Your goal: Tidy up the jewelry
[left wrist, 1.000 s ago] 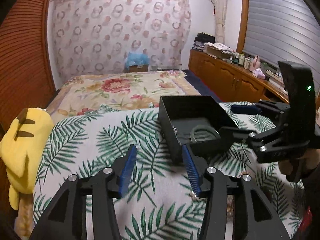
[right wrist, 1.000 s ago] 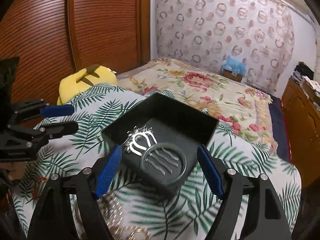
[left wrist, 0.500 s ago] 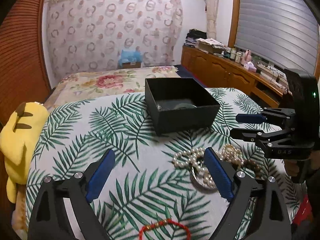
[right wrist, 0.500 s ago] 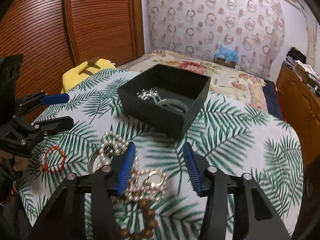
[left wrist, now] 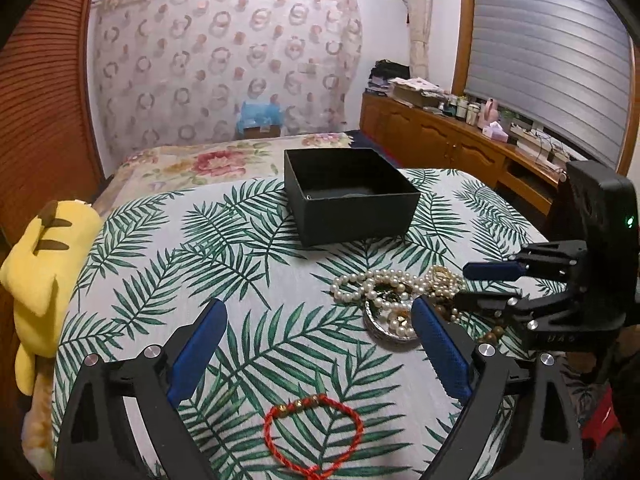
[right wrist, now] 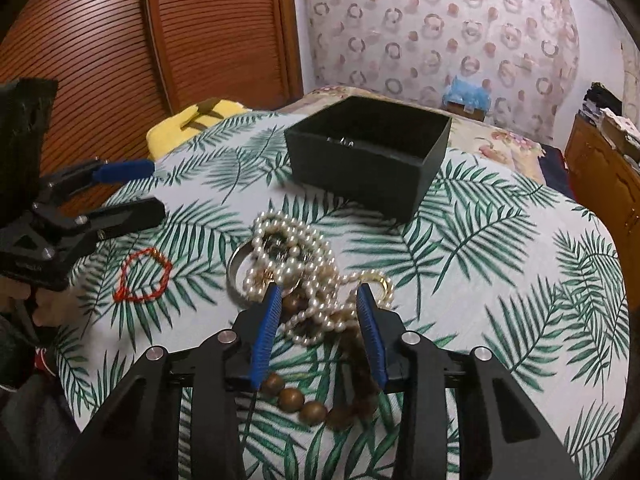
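A black open box (left wrist: 348, 200) (right wrist: 368, 152) stands at the far side of the leaf-print table; a little silver jewelry shows inside it. A tangled pile of pearl strands (left wrist: 380, 284) (right wrist: 292, 248), a silver bangle (left wrist: 386, 330), a gold ring (right wrist: 380, 280) and brown wooden beads (right wrist: 304, 400) lies in front of it. A red cord bracelet (left wrist: 312, 434) (right wrist: 142, 276) lies apart from the pile. My left gripper (left wrist: 320, 320) is open, above the table just behind the red bracelet. My right gripper (right wrist: 318, 294) is open, its fingers either side of the pearls and wooden beads.
A yellow plush toy (left wrist: 44, 264) lies at the table's left edge. A bed with a floral cover (left wrist: 208, 164) is behind the table. A wooden cabinet (left wrist: 448, 148) runs along the right wall, a wooden slatted door (right wrist: 180, 32) on the left.
Both grippers pulled back from the box toward the near side of the table. The right gripper's fingers narrowed and came down around the pile. The red bracelet came fully into the left view.
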Action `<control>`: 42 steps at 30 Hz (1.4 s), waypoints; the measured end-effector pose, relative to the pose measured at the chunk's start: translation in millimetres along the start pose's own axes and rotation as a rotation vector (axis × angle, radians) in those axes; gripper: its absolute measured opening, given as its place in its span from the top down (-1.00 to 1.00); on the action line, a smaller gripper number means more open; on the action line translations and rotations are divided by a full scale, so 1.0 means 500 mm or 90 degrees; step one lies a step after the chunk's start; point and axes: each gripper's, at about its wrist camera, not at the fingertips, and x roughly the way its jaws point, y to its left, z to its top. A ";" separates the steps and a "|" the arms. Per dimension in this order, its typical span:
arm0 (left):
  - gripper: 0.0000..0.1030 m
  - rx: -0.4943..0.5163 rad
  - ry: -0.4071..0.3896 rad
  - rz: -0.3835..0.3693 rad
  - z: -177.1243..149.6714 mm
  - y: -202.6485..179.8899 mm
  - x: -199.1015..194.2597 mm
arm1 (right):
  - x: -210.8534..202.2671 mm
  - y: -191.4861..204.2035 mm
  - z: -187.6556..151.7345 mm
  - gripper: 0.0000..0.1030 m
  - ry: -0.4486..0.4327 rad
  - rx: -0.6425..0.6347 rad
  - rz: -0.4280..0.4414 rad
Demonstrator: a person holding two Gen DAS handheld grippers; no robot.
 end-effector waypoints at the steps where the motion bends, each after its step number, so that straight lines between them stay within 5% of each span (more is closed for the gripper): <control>1: -0.74 0.000 0.000 0.000 -0.002 -0.002 -0.003 | 0.003 0.000 -0.004 0.19 0.004 -0.001 -0.002; 13: -0.74 -0.004 0.003 -0.003 -0.011 -0.012 -0.016 | 0.030 0.000 -0.008 0.19 0.023 -0.002 -0.019; 24: -0.74 -0.012 0.016 -0.005 -0.025 -0.009 -0.008 | 0.019 -0.027 -0.007 0.73 0.002 0.011 -0.026; 42: -0.74 -0.013 0.045 -0.011 -0.016 -0.003 0.041 | -0.063 -0.070 0.014 0.77 -0.073 0.038 -0.069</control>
